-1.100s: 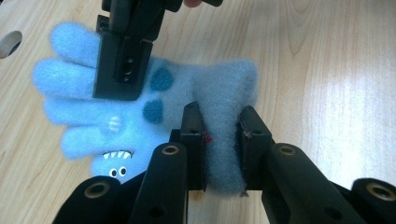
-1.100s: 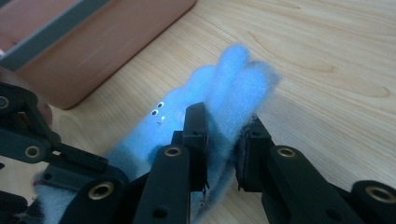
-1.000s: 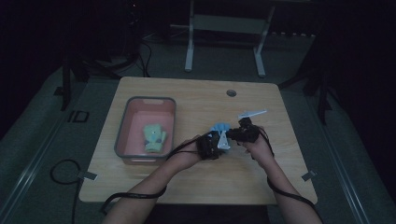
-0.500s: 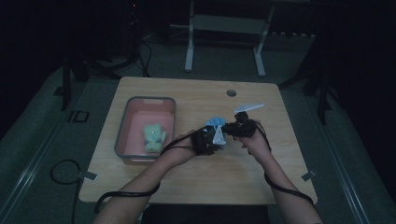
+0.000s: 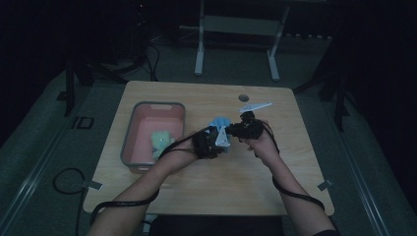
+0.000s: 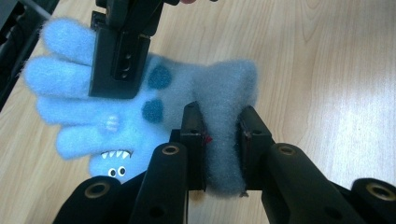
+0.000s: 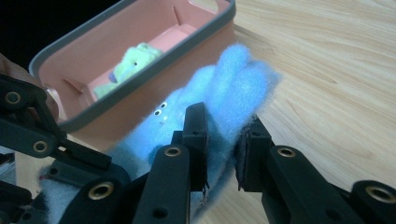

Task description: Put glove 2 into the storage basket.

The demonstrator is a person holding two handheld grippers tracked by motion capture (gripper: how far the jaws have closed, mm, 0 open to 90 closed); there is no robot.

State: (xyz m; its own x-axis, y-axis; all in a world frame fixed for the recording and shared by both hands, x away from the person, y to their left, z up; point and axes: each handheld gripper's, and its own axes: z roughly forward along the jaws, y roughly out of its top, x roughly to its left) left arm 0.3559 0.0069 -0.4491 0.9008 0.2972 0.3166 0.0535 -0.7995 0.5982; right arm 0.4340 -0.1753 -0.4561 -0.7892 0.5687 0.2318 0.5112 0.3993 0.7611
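1. Pinching the grey cuff of a fuzzy blue glove (image 6: 140,100), the left gripper (image 6: 219,140) has both pads pressed into the fabric.
2. Seen along that gripper, the glove's fingers fan out to the left above the wooden table (image 6: 327,60), and its palm side carries dark blue spots, small googly eyes and a row of white teeth.
3. The right gripper (image 7: 224,140) is clamped on the glove's finger end, the fluffy tips bunched between its jaws and sticking out beyond them.
4. In the left gripper view, one black jaw of the right gripper lies across the glove's fingers from above.
5. From the high view, both grippers meet near the middle of the table, with the glove (image 5: 220,123) stretched between them just above the tabletop.
6. A pink bin (image 5: 147,110) with a grey rim stands on the table to the left of the hands, near the glove but apart from it.
7. Inside the bin lies a pale green plush glove (image 7: 128,63).
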